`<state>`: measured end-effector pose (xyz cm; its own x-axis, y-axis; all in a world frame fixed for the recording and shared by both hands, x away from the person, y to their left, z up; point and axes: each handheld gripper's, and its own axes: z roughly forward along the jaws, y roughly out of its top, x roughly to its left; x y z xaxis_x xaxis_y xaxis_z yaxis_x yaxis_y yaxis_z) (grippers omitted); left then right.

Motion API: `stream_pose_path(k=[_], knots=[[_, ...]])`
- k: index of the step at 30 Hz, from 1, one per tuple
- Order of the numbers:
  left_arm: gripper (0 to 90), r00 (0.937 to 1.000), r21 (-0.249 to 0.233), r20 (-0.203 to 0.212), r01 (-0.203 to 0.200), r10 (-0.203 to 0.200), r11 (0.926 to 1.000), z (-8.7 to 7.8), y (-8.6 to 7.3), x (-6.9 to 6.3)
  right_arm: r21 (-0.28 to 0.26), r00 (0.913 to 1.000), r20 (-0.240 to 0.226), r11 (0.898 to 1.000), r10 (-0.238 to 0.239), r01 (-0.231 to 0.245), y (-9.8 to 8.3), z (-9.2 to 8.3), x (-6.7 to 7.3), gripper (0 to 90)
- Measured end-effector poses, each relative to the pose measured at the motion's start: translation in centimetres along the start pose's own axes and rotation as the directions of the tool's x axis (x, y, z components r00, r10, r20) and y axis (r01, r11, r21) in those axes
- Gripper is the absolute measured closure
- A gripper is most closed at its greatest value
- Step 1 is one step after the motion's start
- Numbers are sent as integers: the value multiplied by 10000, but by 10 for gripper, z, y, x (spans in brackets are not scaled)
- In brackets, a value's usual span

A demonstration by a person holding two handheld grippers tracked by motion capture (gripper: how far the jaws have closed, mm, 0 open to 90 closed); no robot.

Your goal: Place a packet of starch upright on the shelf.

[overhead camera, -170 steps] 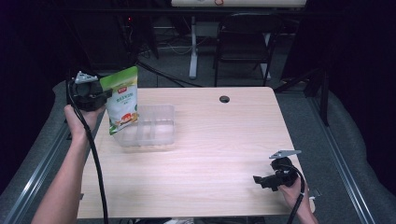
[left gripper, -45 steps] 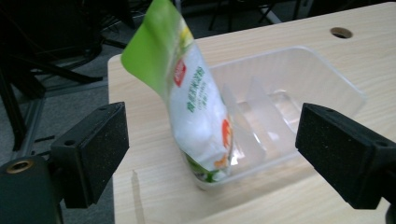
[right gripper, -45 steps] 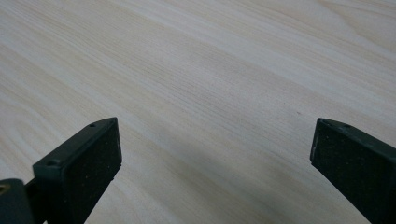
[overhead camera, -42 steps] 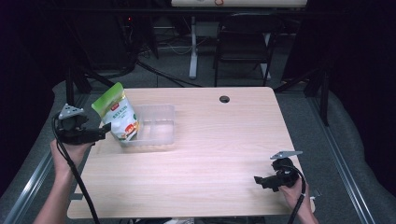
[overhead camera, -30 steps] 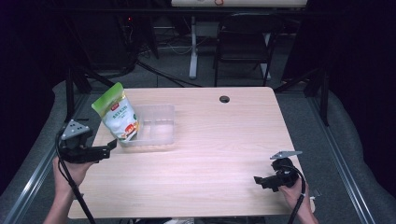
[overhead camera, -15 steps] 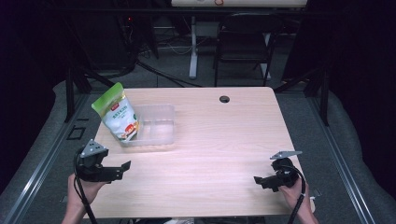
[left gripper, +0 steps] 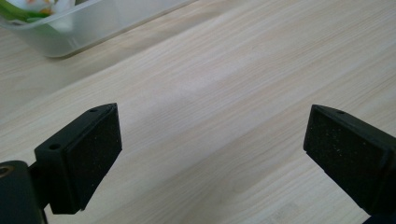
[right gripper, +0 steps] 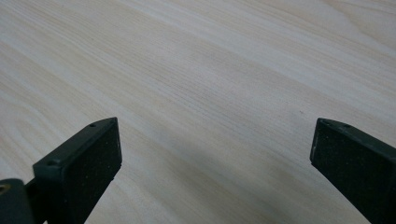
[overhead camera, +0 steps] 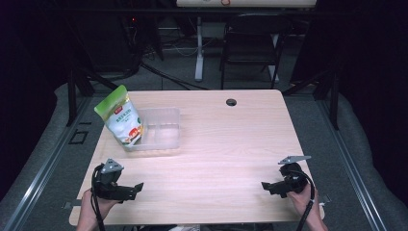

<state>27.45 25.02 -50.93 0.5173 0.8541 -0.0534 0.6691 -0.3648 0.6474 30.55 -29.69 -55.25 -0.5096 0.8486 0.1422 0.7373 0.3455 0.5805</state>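
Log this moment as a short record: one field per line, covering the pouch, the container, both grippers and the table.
pouch: green and white pouch stands tilted in the left end of the container
container: clear plastic container, on the table's left half
left gripper: left gripper open, holding nothing, low over the table's near left edge
right gripper: right gripper open, holding nothing, near the table's near right corner
table: light wooden table, with a dark round grommet near the far edge

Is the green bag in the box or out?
In. The green bag stands leaning in the clear box's left end, poking above its rim.
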Motion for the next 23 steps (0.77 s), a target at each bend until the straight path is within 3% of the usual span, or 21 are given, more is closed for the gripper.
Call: stream_pose_path(k=[2,5,9,10,17,23], knots=[[36,9997,126,-182,-158,160,9998,3,-1,1,-12,10000,-12,10000,3,-3,0,0,0,16],[28,9998,354,-76,-182,184,9992,8,-4,3,18,10000,-25,10000,-29,29,0,1,0,16],[21,9993,517,-243,-271,284,9983,14,-7,5,-40,10000,47,10000,0,0,0,1,1,16],[21,9999,562,-150,-34,43,9984,18,-11,9,-11,10000,18,10000,-46,46,0,1,1,16],[22,9993,753,51,378,-383,9964,26,-15,17,0,9999,-49,10000,-97,97,0,1,1,17],[18,9991,720,117,393,-403,9966,27,-14,17,-7,10000,-45,10000,-88,88,0,1,1,17]])
